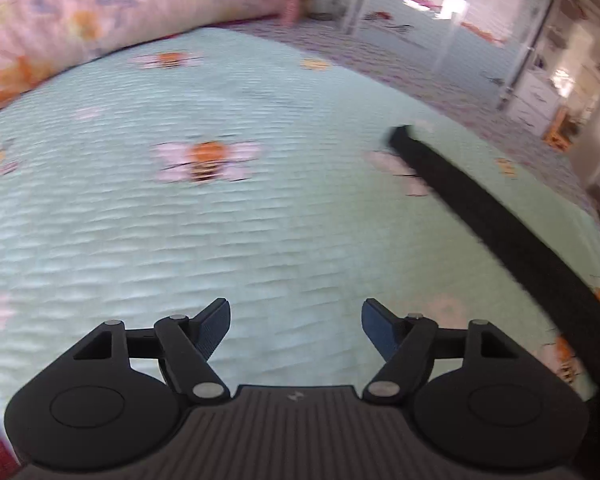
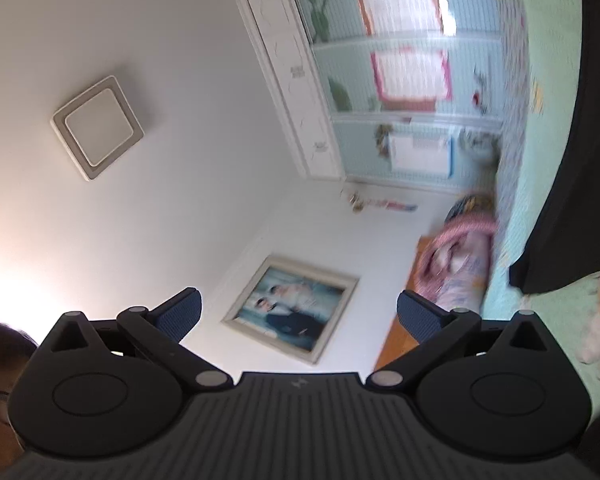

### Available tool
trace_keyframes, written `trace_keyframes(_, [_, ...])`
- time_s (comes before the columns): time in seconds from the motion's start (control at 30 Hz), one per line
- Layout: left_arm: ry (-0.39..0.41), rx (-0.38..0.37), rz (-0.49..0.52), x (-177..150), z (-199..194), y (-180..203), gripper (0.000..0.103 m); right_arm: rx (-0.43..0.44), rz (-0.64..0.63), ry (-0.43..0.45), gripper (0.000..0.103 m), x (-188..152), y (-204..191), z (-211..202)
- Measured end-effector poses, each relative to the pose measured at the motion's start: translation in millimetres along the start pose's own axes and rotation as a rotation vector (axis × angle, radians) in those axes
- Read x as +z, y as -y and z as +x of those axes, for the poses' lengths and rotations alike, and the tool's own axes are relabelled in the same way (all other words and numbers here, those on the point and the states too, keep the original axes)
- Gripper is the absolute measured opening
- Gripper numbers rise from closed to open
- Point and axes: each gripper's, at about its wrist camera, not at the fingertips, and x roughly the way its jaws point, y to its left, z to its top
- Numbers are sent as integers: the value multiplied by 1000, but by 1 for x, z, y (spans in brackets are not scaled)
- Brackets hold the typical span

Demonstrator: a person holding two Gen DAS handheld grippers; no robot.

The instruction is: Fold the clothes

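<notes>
Bed [image 1: 260,220] fills the L view: mint quilt w/ bee prints, big floral pillow [image 1: 100,20] along the far-left edge. Wardrobe [image 2: 400,80] w/ glass doors behind, ceiling light [image 2: 98,128] and framed photo [image 2: 292,308] in the R view, which is rolled right over, staring at the ceiling and wall, bed squeezed to its right edge.

Now the cloth [image 1: 480,220]: black, flat on the quilt, only part of it in either frame. In the L view it reads as a long dark band, running from the lower right edge up and away to a squared end near mid-right. So long axis goes diagonal, near-right to far-centre. Whether it's folded or spread, can't tell; too little shows, and there's motion blur.

Left claw [image 1: 296,328]: fingers wide apart, nothing between, low over bare quilt. Cloth lies off to its right and ahead, not under it.

Right claw [image 2: 298,312]: also spread wide, empty, aimed at the wall. Same black cloth [image 2: 572,160] sits at its right edge, a corner showing just beyond the right finger.

My read: L claw is the better aimed; the band's edge is a short swing rightward. R claw would need rolling back toward the bed before it can help.
</notes>
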Motion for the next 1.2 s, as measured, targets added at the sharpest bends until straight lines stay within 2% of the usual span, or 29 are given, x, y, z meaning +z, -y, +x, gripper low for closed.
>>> trace_keyframes(0.03, [-14, 27, -23, -4, -1, -16, 75, -24, -3, 22, 103, -6, -10, -18])
trace_keyframes(0.1, [-39, 18, -79, -13, -2, -42, 75, -80, 29, 74, 103, -25, -21, -57])
trace_keyframes(0.17, [-59, -8, -107, -20, 0, -58, 75, -142, 71, 107, 103, -46, -26, -86])
trace_keyframes(0.27, [-113, -91, -82, -31, 7, -60, 75, -246, 133, 111, 103, -76, -31, -110])
trace_keyframes(0.33, [-147, -146, -49, -39, 11, -55, 75, -309, 130, 76, 103, -90, -38, -104])
trace_keyframes(0.43, [-140, -150, -25, -50, 12, -53, 75, -346, 97, 17, 103, -104, -51, -81])
trace_keyframes(0.5, [-148, -189, -34, -54, 12, -54, 76, -341, 79, -16, 103, -106, -60, -59])
trace_keyframes(0.63, [-211, -305, -45, -66, 13, -50, 76, -318, 36, -78, 103, -113, -75, -22])
trace_keyframes(0.7, [-245, -356, -46, -74, 9, -46, 75, -322, 33, -111, 103, -123, -75, -16])
trace_keyframes(0.77, [-267, -378, -87, -76, 9, -48, 73, -337, 44, -139, 103, -132, -71, -16])
trace_keyframes(0.8, [-277, -388, -109, -78, 9, -50, 65, -348, 53, -151, 103, -137, -68, -18])
trace_keyframes(0.83, [-288, -398, -131, -79, 9, -51, 43, -364, 66, -160, 103, -143, -65, -21])
trace_keyframes(0.9, [-263, -367, -154, -74, 0, -60, 16, -395, 91, -174, 103, -151, -58, -25])
trace_keyframes(1.0, [-222, -315, -186, -67, -15, -74, 11, -453, 98, -190, 103, -159, -56, -34])
trace_keyframes(1.03, [-208, -298, -196, -65, -20, -79, 5, -474, 90, -189, 103, -159, -58, -37])
trace_keyframes(1.07, [-194, -280, -206, -63, -25, -84, 3, -490, 81, -185, 103, -158, -59, -40])
trace_keyframes(1.13, [-138, -207, -173, -51, -36, -97, 1, -504, 63, -166, 103, -154, -62, -45])
trace_keyframes(1.2, [-124, -146, -163, -41, -35, -109, 1, -518, 56, -157, 103, -151, -59, -48])
